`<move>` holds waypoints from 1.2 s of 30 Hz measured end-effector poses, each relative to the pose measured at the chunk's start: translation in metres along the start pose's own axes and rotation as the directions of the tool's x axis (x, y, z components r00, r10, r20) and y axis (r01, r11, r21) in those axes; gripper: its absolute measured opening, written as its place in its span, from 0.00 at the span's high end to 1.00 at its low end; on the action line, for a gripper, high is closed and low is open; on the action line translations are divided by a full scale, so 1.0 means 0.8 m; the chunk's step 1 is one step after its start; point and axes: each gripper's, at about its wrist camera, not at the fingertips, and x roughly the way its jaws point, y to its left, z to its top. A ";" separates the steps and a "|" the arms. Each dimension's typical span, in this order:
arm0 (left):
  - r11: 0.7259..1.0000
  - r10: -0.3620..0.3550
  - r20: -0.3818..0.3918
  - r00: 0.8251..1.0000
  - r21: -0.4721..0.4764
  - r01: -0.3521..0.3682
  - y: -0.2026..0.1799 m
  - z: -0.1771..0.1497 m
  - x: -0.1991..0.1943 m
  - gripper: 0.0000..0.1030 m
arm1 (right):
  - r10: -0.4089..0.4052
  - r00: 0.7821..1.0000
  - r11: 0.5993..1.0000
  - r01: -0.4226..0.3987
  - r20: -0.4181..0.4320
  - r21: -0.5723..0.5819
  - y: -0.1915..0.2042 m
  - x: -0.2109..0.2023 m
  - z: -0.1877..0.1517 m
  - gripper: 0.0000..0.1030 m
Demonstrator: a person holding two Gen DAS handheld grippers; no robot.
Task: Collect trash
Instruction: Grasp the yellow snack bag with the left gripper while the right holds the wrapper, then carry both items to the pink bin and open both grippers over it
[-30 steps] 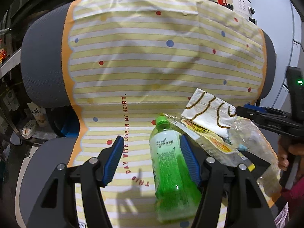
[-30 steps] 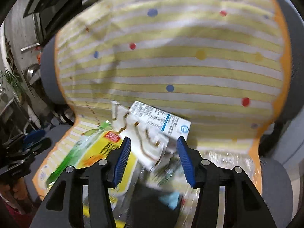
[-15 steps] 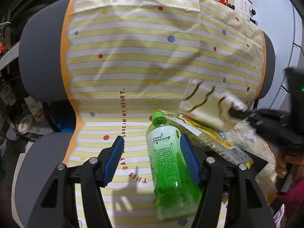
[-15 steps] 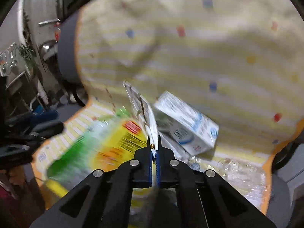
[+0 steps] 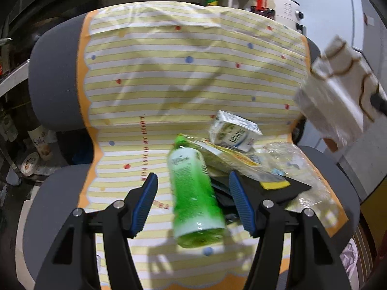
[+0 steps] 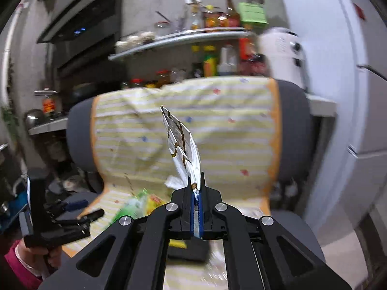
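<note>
My right gripper (image 6: 196, 193) is shut on a flat white wrapper with brown lines (image 6: 183, 142) and holds it up above the chair; the wrapper also shows in the left wrist view (image 5: 338, 96) at the right edge. My left gripper (image 5: 193, 193) is open, its blue pads either side of a green bottle (image 5: 193, 193) lying on the chair seat. Behind the bottle lie a white carton (image 5: 233, 130), a yellow snack bag (image 5: 232, 157) and clear crumpled plastic (image 5: 290, 159).
The trash lies on a grey chair (image 5: 48, 91) covered by a yellow striped cloth (image 5: 181, 84). A black flat item (image 5: 285, 188) lies on the seat's right side. A shelf of bottles (image 6: 210, 55) and a white cabinet (image 6: 350, 96) stand behind.
My right gripper closed on the white wrapper and lifted it up and away from the pile, uncovering the white carton. My left gripper stayed open around the green bottle.
</note>
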 end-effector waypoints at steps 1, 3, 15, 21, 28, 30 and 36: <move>1.000 -0.017 -0.005 1.000 0.005 0.017 -0.007 -0.001 0.000 0.42 | -0.007 1.000 1.000 0.007 -0.008 0.015 -0.005 -0.002 -0.008 0.98; 0.999 -0.050 -0.014 0.999 0.019 0.050 -0.022 0.000 0.003 0.42 | -0.025 1.000 0.999 0.026 -0.019 0.041 -0.016 -0.007 -0.024 0.98; 0.998 -0.067 -0.181 0.981 -0.023 0.064 -0.071 0.026 0.085 0.44 | -0.057 0.996 0.994 0.062 -0.062 0.087 -0.049 -0.014 -0.070 0.97; 0.993 -0.107 -0.268 0.958 -0.079 0.089 -0.068 0.015 0.113 0.52 | -0.040 0.997 0.995 0.046 -0.073 0.085 -0.051 -0.008 -0.079 0.97; 0.989 -0.130 -0.162 0.978 -0.093 0.116 -0.065 0.030 0.088 0.93 | -0.040 0.998 0.995 0.044 -0.048 0.086 -0.051 -0.014 -0.079 0.97; 0.987 -0.146 -0.073 0.987 -0.081 0.140 -0.064 0.040 0.061 0.99 | -0.051 0.998 0.995 0.054 -0.034 0.086 -0.053 -0.019 -0.078 0.97; 0.982 -0.190 0.154 0.970 0.013 0.190 -0.066 0.048 -0.039 1.00 | -0.077 0.997 0.991 0.075 0.012 0.111 -0.061 -0.048 -0.074 0.97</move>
